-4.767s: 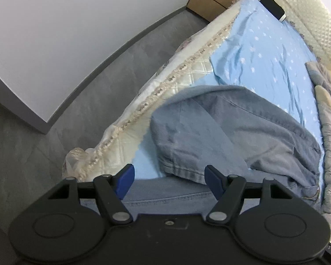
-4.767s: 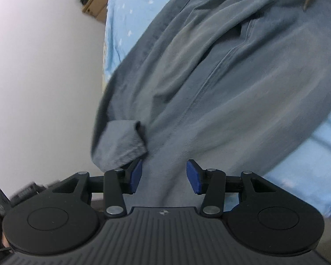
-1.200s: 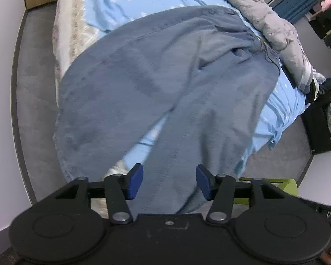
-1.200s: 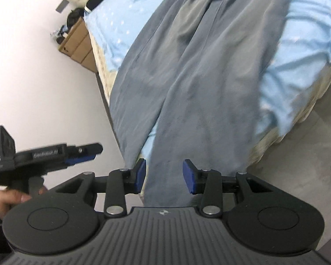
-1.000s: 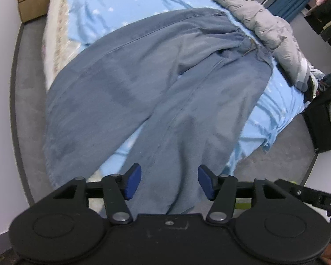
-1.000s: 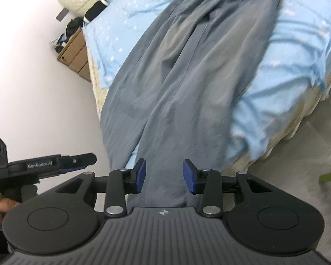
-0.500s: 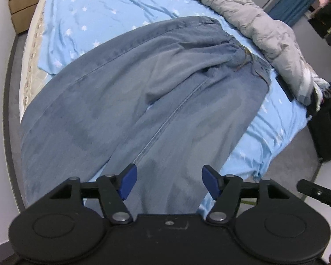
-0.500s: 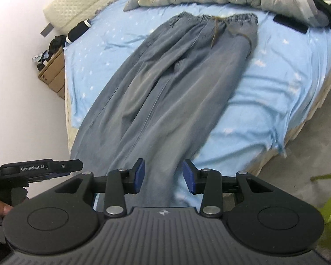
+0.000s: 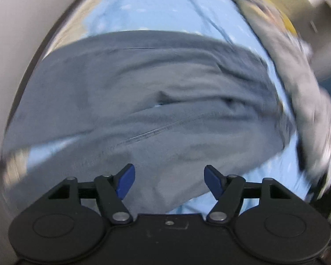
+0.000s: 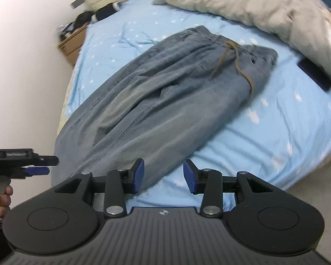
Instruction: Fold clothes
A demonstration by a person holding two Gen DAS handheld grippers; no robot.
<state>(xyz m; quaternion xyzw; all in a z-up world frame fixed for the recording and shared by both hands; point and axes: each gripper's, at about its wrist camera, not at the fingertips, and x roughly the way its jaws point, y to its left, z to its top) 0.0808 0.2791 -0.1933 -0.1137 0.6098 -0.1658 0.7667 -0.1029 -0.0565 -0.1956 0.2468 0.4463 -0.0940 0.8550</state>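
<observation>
A pair of blue-grey denim trousers [image 10: 165,101] lies spread flat on the light blue bed sheet [image 10: 264,132], waistband and brown drawstring [image 10: 234,59] at the far right, legs running toward the near left. My right gripper [image 10: 163,175] is open and empty above the lower leg's edge. My left gripper [image 9: 168,182] is open and empty just above the trousers [image 9: 143,101]; that view is motion-blurred. The left gripper also shows at the left edge of the right wrist view [image 10: 36,165].
A grey quilt [image 10: 264,6] is bunched along the far side of the bed. A dark flat phone-like object [image 10: 315,74] lies on the sheet near it. A cardboard box [image 10: 71,42] and dark items stand by the white wall at the left.
Both grippers have swung closer over the bed. The left gripper turned quickly and now looks across the trousers. The trousers lie still and both grippers stay open.
</observation>
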